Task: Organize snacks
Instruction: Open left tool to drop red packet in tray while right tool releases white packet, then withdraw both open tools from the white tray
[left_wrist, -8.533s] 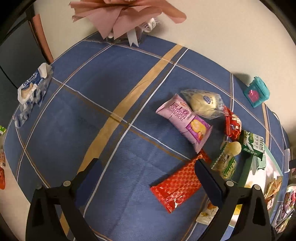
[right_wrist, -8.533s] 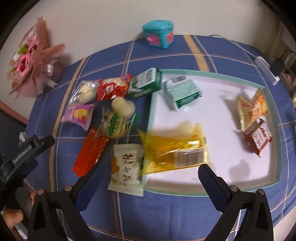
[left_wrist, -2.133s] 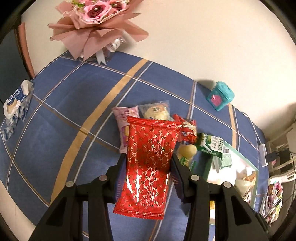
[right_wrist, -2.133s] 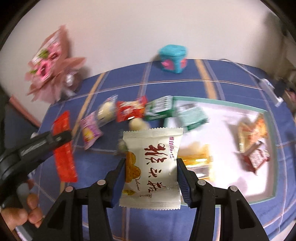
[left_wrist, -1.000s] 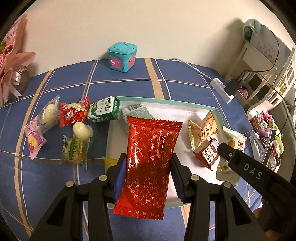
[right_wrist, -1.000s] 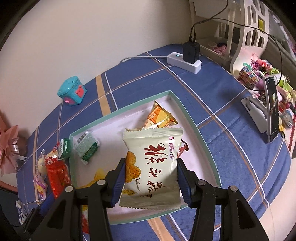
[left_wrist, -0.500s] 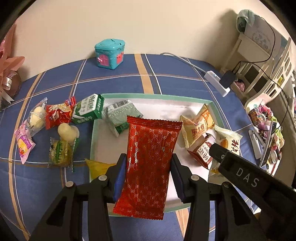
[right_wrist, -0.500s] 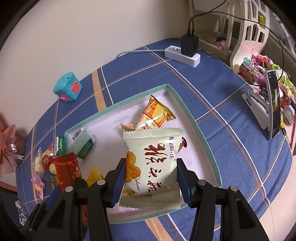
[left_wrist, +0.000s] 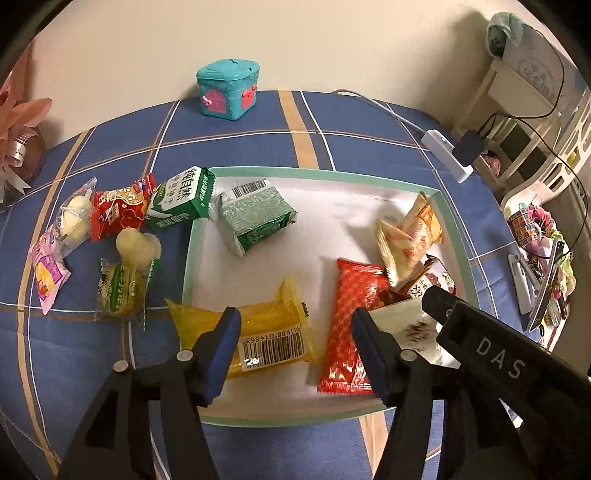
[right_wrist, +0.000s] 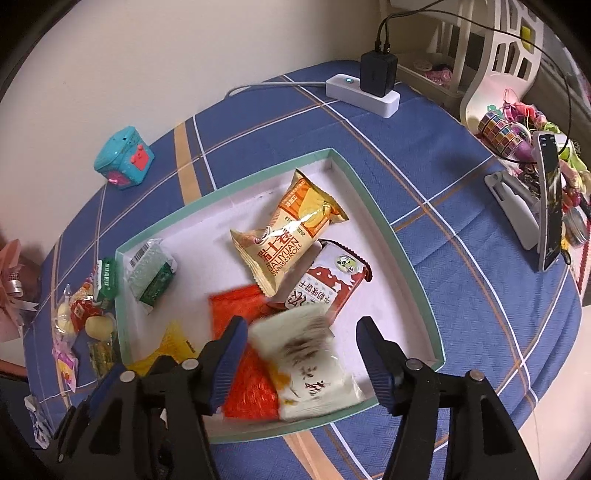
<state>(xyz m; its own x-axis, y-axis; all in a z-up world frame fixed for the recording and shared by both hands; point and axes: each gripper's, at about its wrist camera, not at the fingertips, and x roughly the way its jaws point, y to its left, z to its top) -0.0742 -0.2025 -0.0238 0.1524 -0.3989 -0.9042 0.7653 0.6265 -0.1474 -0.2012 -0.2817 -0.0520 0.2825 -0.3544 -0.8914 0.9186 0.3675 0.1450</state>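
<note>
A white tray with a green rim lies on the blue checked cloth. My left gripper is open above the tray's front. The red packet lies in the tray. My right gripper is open, and the blurred white packet lies below it, partly on the red one. Also in the tray are a yellow packet, a green packet, an orange packet and a red-and-white packet.
Left of the tray on the cloth lie a green milk carton, a small red packet, a pink packet and several pale snacks. A teal toy box stands at the back. A power strip and a phone stand are at the right.
Both grippers have opened. The red packet and the white packet have dropped from the jaws into the tray, the white one still blurred.
</note>
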